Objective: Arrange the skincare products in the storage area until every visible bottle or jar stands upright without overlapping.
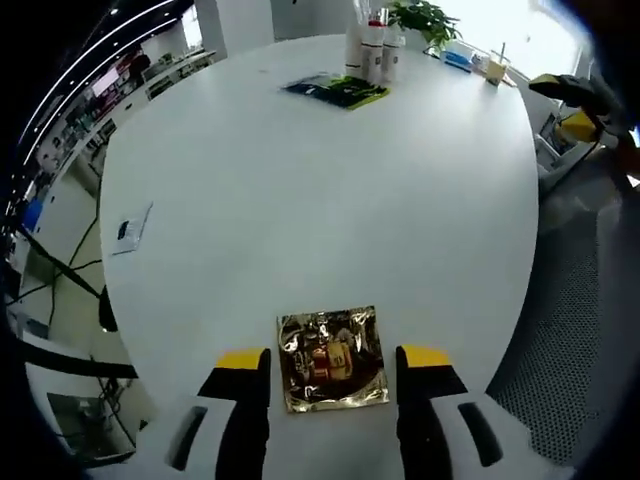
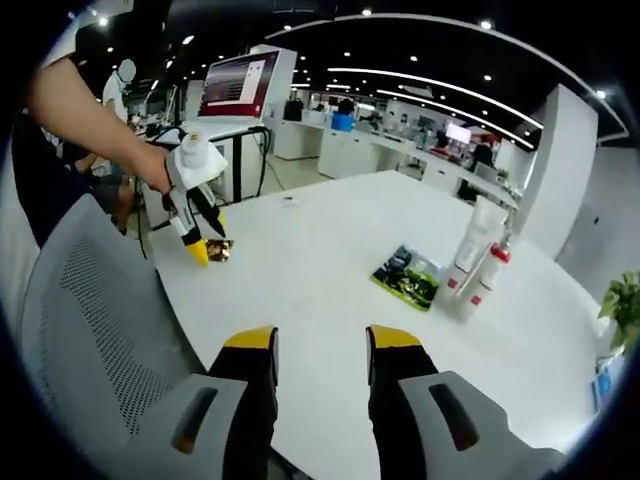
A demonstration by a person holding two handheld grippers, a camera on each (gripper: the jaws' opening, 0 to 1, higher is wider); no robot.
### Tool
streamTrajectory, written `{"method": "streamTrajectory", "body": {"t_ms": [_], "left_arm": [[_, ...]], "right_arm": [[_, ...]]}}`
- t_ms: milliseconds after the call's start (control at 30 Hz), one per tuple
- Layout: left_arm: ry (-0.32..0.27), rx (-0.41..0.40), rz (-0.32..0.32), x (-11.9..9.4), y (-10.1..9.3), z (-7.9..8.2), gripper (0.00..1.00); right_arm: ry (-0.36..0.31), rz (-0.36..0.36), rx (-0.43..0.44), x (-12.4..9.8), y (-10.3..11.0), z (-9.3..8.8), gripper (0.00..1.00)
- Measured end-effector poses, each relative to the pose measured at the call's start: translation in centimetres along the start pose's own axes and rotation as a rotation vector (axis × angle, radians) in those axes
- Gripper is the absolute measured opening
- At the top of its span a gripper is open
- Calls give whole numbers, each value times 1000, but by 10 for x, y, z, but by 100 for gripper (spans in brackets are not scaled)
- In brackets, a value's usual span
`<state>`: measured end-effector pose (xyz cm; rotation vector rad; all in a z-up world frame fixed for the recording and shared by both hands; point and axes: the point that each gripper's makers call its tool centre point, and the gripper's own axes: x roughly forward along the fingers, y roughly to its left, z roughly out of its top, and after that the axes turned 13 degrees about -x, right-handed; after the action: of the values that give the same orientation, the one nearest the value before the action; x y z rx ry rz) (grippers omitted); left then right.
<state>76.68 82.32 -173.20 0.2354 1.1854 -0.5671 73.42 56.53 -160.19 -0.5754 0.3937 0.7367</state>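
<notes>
A cluster of white bottles and tubes [image 1: 372, 50] stands upright at the far end of the white table [image 1: 300, 200]; one has a red cap. They also show in the right gripper view [image 2: 478, 255]. A dark green and yellow sachet [image 1: 335, 90] [image 2: 408, 275] lies flat beside them. A gold foil sachet [image 1: 333, 358] [image 2: 221, 250] lies flat near the table's edge. My left gripper [image 1: 333, 362] is open, its jaws on either side of the gold sachet. My right gripper [image 2: 320, 345] is open over the table's edge with nothing between its jaws.
A person's hand holds the left gripper [image 2: 198, 235] over the gold sachet. A grey mesh chair [image 2: 90, 330] stands close on the left. A small card [image 1: 130, 228], a cup [image 1: 495, 68] and a plant [image 1: 425, 15] sit around the table's rim. The right gripper [image 1: 575, 105] hovers beyond the table.
</notes>
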Motion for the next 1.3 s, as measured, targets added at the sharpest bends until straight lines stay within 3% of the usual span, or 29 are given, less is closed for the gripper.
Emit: {"method": "streamTrajectory", "body": {"t_ms": [33,567,900,967,1100,1267,1300], "left_arm": [[-2,5,-3,0,-1,0,40],[-10,-67,31,-6,-6,-8,39],[-132,-64,42,-26,-20,19,39],[-204,-96,35,-33,-29,32,39],[-283,-77,48,-45,-52,46,39],[-345,-44,21,-53,-89,56,39],[-349,-17,-10,-52,-102,57,39]], "right_arm": [[-2,-1,2,0,0,0,32],[1,54,1,4,10,0,31],[12,67,6,4,13,-2,32],[16,88,11,6,16,-2,32],[5,100,4,5,19,0,32],[6,119,15,6,23,-1,33],[3,121,16,6,23,0,34]]}}
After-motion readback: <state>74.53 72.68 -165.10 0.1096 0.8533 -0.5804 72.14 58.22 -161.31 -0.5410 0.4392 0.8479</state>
